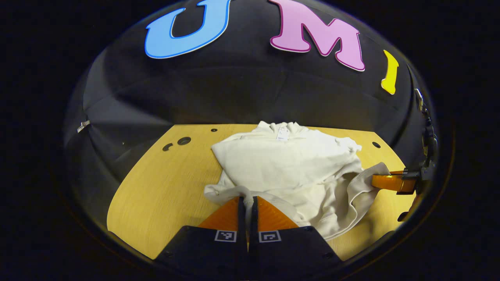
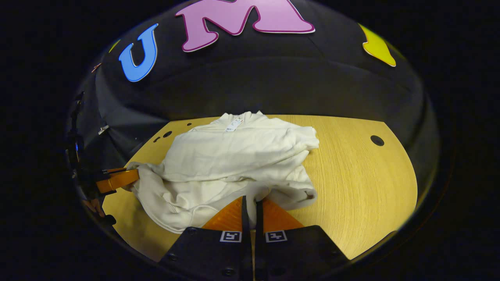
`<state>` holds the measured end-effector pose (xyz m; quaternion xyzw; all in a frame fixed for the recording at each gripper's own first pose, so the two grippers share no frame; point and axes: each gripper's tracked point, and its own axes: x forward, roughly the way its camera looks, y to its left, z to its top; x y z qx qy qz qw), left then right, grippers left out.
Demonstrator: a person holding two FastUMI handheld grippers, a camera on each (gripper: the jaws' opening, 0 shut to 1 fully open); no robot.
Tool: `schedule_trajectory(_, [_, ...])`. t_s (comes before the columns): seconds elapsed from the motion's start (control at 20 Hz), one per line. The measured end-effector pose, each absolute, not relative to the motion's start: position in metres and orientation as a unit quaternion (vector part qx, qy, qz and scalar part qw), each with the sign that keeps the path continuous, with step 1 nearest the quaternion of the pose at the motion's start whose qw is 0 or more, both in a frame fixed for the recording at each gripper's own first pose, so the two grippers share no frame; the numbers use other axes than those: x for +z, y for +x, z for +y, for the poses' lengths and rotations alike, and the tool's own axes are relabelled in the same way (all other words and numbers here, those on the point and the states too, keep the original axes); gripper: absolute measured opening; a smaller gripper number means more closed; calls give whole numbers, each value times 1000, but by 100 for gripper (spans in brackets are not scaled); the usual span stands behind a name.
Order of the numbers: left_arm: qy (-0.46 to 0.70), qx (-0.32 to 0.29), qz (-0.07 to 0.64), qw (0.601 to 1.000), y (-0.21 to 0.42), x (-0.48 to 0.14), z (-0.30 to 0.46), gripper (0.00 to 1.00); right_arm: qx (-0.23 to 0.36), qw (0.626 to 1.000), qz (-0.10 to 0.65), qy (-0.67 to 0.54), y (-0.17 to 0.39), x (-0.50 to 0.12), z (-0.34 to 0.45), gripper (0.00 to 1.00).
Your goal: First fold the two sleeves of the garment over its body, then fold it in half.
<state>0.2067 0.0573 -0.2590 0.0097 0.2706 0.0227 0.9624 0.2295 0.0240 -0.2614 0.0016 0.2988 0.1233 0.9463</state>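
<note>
While the cream garment [image 1: 289,164] lies bunched up in the middle of the yellow wooden table [image 1: 164,187], both claws grip its near edge. Seen from the left gripper view, the left gripper [image 1: 247,201] sits at 6 o'clock with its two fingers pressed close together, and a fold of the garment's hem is pinched between them. A small white tag [image 1: 282,134] shows at the collar, at the far end of the garment, toward 12 o'clock. The body is folded over itself in thick, soft layers. At about 3 o'clock in that view, the right gripper [image 1: 384,181] comes in from the side and bites a corner of the cloth, which is lifted a little off the table.

From the right gripper view, the right gripper's own fingers stand at 6 o'clock, nearly touching, with a strip of cloth caught between them. The garment spreads from there up toward 12 o'clock and out to 9 o'clock. At 9 o'clock the left gripper holds the other corner of the hem, and part of a hand [image 2: 93,205] shows just below it. Small round holes [image 2: 377,140] dot the table near its far edge.
</note>
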Motion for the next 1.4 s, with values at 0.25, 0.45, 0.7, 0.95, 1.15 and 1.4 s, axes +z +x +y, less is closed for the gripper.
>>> schedule_trajectory(0.25, [-12,36,242,969,247,-226,64,6,116,956,271,10,271,-243,24,7])
schedule_trajectory(0.45, [5,42,226,973,280,-205,72,6,121,964,235,-2,308,-215,33,7])
schedule_trajectory(0.7, [-3,48,213,976,319,-194,73,6,109,973,201,9,359,-191,37,7])
schedule_trajectory(0.95, [-19,62,198,978,369,-193,90,6,74,982,174,28,404,-186,26,7])
schedule_trajectory(1.15, [-46,73,201,976,404,-219,104,6,49,984,169,25,437,-208,18,7])
schedule_trajectory(1.4, [-21,62,202,977,440,-248,114,6,42,988,151,0,469,-226,20,7])
